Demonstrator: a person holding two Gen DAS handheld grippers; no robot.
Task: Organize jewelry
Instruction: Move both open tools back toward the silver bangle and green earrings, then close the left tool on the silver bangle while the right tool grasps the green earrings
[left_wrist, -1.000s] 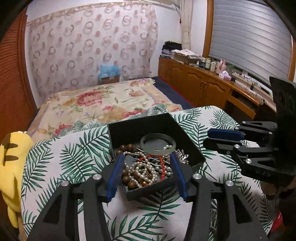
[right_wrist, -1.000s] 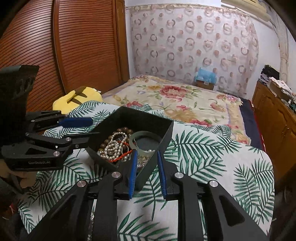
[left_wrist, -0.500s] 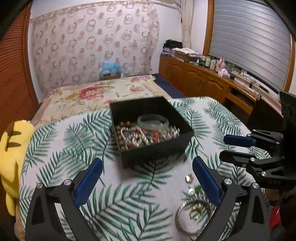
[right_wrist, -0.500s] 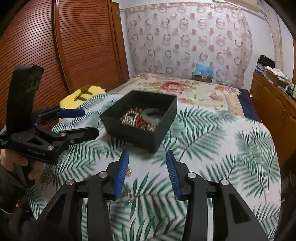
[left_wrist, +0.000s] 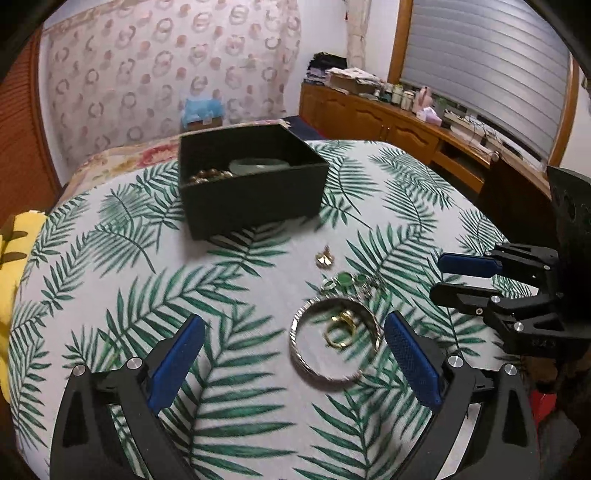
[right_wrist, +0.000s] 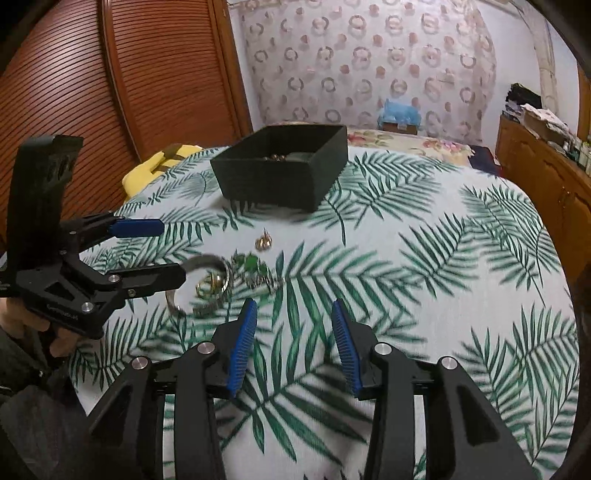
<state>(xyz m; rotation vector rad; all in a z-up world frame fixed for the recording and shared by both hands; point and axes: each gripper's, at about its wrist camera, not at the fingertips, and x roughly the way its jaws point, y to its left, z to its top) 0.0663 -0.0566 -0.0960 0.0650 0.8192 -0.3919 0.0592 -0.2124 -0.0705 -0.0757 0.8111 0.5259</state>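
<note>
One black box stood at the far side of the leaf-print cloth, open at the top, and it held brown beads and a pale green bangle; the rest of its contents lay below the rim and could not be made out. Loose jewelry lay on the cloth nearer the cameras, well apart from the box: a silver bangle lying flat with a gold ring inside its circle, green stone pieces just beyond it, and a small gold piece between those and the box. Being round, the bangle showed no long axis.

Behind the table were a floral bedspread, a patterned curtain, wooden cabinets and a slatted wooden door.

The left gripper had just been opening and its jaws stood wide, empty, the silver bangle lying just beyond them. The right gripper had also been opening, partly parted over bare cloth, gripping nothing.
</note>
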